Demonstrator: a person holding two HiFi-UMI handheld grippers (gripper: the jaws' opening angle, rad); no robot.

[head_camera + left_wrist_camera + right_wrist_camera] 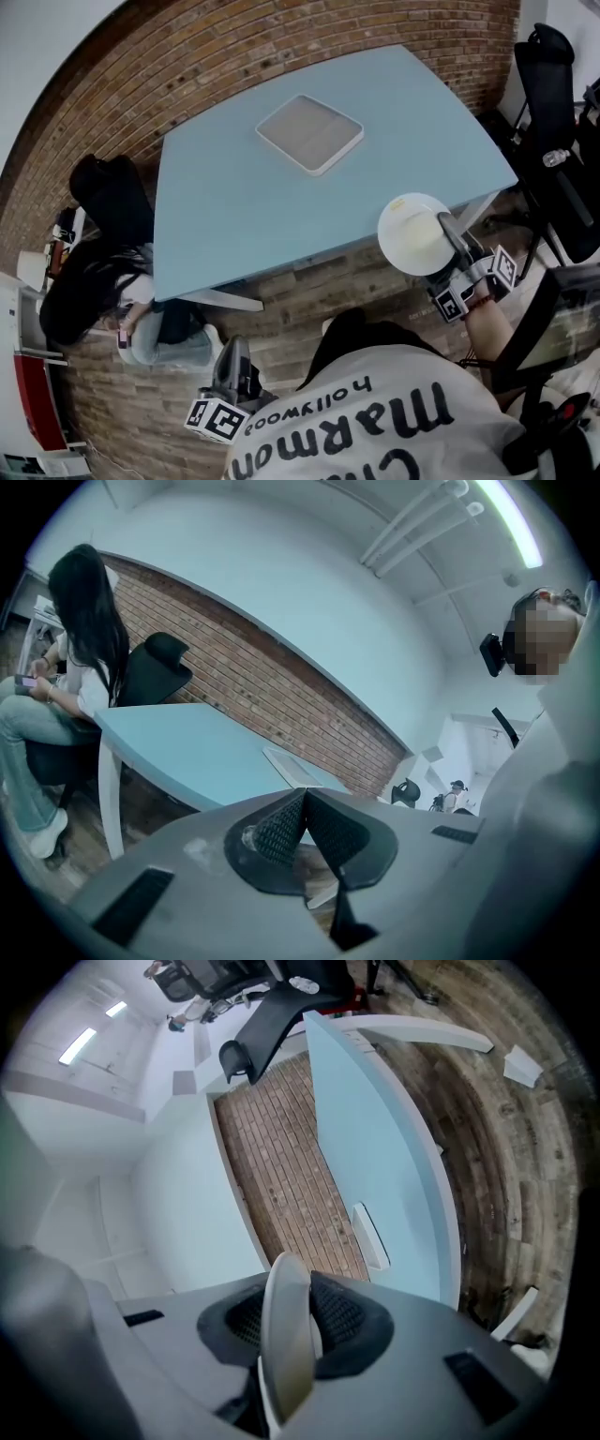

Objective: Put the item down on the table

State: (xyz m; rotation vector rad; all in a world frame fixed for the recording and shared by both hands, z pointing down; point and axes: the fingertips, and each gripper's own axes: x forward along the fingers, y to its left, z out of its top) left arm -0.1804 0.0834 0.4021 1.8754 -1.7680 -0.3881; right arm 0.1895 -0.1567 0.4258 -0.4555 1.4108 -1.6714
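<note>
My right gripper (448, 234) is shut on the rim of a round white plate (413, 233), held just off the near right corner of the light blue table (234, 206). In the right gripper view the plate (286, 1330) shows edge-on between the two black pads, with my right gripper (289, 1321) pinching it. My left gripper (234, 361) hangs low at the bottom, off the table's near edge; its pads meet with nothing between them, as my left gripper (302, 829) shows in its own view.
A white square tray (310, 133) lies at the table's far middle. A person with long dark hair (89, 281) sits at the left end. Black office chairs (548, 122) stand at the right. The floor is brick-patterned.
</note>
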